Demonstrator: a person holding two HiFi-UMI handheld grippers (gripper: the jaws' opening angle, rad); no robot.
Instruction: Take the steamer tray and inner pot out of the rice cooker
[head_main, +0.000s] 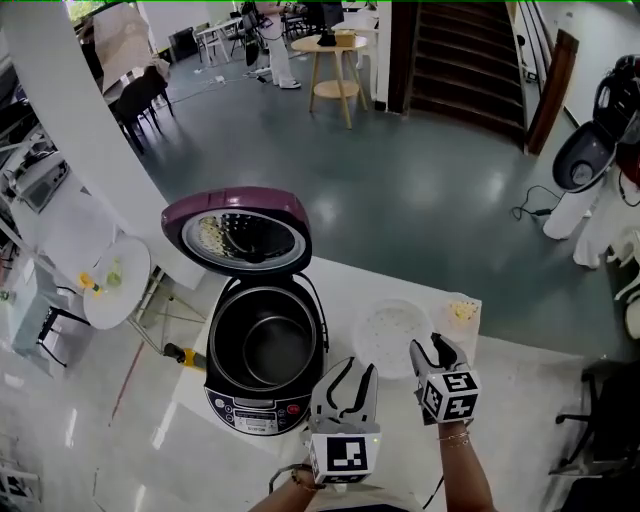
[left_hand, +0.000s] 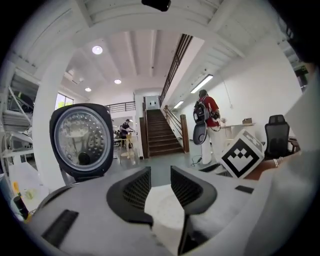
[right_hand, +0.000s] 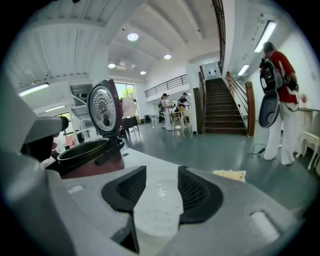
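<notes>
My left gripper (head_main: 352, 372) hangs by the cooker (head_main: 228, 398), its jaws apart with nothing between them. My right gripper (head_main: 433, 349) is parted too and grips nothing. It is just above the near edge of the tray (head_main: 388, 330), which lies flat on the table (head_main: 530, 400) beside the cooker. The pot (head_main: 270, 350) sits inside the cooker, and the lid (head_main: 240, 222) is up.

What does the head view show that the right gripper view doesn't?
Head view only: the pot's bare bottom and the cooker's control panel. Right gripper view only: a close look between the right gripper's jaws, which stand apart and grip nothing, plus the ceiling lights. Both: the cooker with its lid up, the pot still inside, the tray on the table beside it, and the yellow cloth.
</notes>
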